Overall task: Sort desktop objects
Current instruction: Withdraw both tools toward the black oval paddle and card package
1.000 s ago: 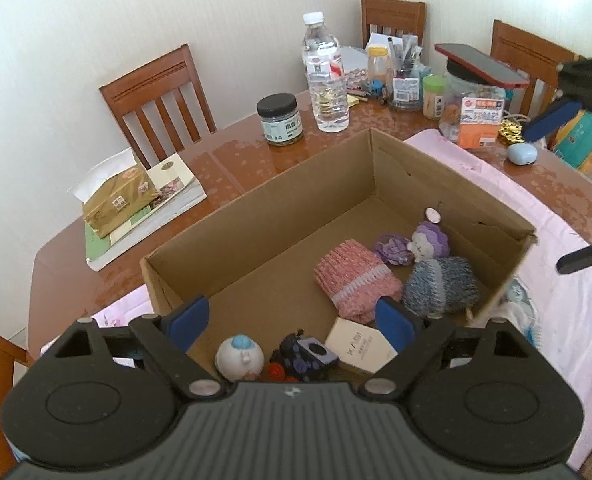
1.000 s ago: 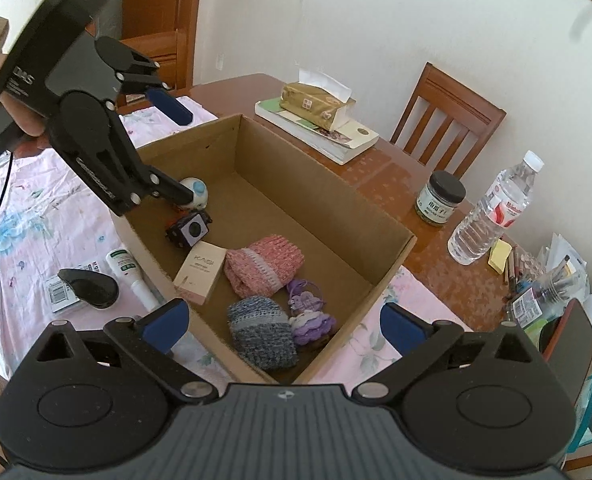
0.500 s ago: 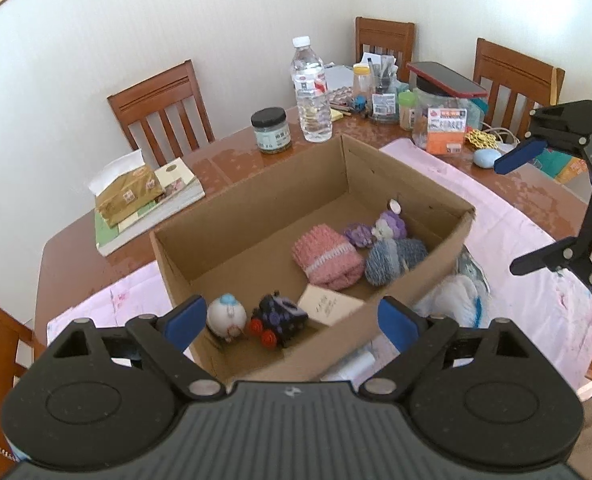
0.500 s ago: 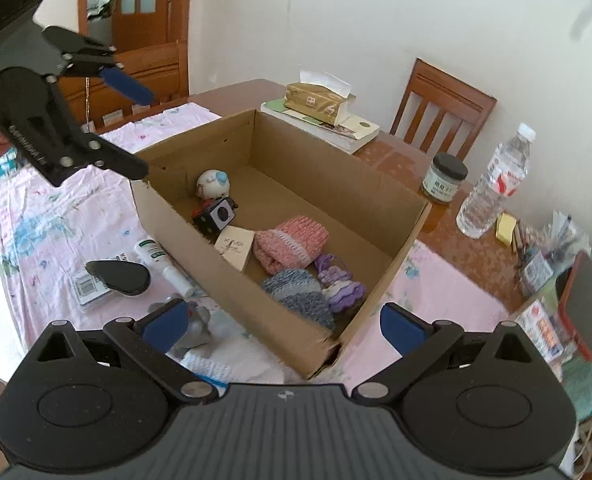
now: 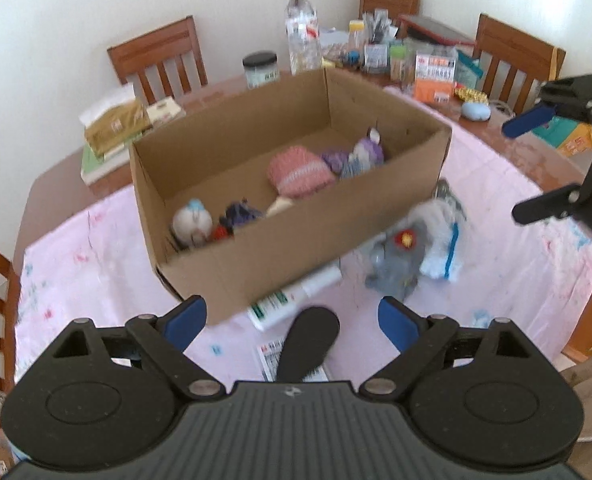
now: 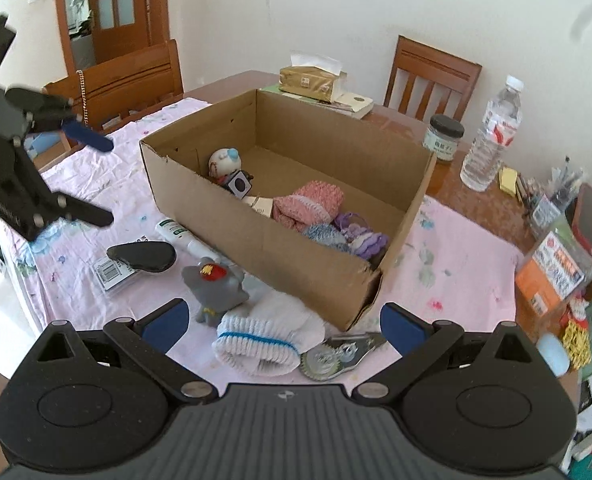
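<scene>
I hold my left gripper tilted down over the table's near edge, jaws wide and empty, above a black oval case. My right gripper tilts down likewise, jaws spread and empty, over the white knit sock. The cardboard box sits mid-table on the pink cloth.

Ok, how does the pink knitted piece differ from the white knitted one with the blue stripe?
The pink knitted piece lies inside the cardboard box; the white knitted piece lies outside it on the pink cloth. The pink one carries a pale band, the white one a thin blue stripe. Neither is held by a gripper; both are soft ribbed knits.
</scene>
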`<action>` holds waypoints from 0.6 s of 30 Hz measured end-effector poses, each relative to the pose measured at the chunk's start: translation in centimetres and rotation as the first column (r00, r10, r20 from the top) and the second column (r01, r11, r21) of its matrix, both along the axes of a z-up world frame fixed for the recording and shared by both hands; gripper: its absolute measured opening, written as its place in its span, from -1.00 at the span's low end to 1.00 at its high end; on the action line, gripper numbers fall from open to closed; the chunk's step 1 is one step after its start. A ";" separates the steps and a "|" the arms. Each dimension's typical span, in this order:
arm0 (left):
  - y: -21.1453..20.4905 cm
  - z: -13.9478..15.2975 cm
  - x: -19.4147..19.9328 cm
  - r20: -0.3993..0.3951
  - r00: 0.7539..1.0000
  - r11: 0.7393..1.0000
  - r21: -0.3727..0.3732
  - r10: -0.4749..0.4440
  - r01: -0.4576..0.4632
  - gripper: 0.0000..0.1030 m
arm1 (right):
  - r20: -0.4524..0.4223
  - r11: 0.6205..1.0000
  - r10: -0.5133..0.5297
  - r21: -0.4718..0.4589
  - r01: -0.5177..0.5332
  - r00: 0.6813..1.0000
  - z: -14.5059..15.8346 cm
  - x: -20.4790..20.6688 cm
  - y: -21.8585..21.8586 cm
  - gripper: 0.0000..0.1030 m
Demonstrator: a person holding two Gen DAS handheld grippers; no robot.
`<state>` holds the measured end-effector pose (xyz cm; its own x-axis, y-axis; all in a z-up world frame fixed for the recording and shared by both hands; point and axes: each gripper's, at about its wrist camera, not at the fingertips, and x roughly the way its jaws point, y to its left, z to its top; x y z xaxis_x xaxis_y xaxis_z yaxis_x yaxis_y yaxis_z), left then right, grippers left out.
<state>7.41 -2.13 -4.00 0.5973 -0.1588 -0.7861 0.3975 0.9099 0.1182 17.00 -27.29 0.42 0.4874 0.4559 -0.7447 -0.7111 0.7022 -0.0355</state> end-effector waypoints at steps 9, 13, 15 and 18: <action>0.2 -4.1 0.3 -0.058 0.996 0.997 -0.030 0.070 -0.071 0.80 | -0.043 0.999 -0.049 0.016 0.050 0.998 -2.0 -1.4 0.2 1.00; 0.2 -5.5 0.8 -0.065 0.994 0.995 -0.041 0.088 -0.090 0.80 | -0.059 0.996 -0.084 0.033 0.086 0.995 -2.5 -1.6 0.2 1.00; 0.1 -6.2 1.3 -0.074 0.993 0.994 -0.047 0.091 -0.094 0.80 | -0.071 0.994 -0.095 0.043 0.098 0.993 -2.7 -1.7 0.2 1.00; 0.1 -7.2 1.9 -0.078 0.991 0.992 -0.050 0.113 -0.117 0.80 | -0.086 0.992 -0.114 0.048 0.119 0.990 -3.0 -2.0 0.2 1.00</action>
<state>9.34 -1.99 -11.23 0.5537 -0.1361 -0.8215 0.2957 0.9544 0.0411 15.02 -27.04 -2.60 0.4768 0.4393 -0.7614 -0.6233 0.7797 0.0596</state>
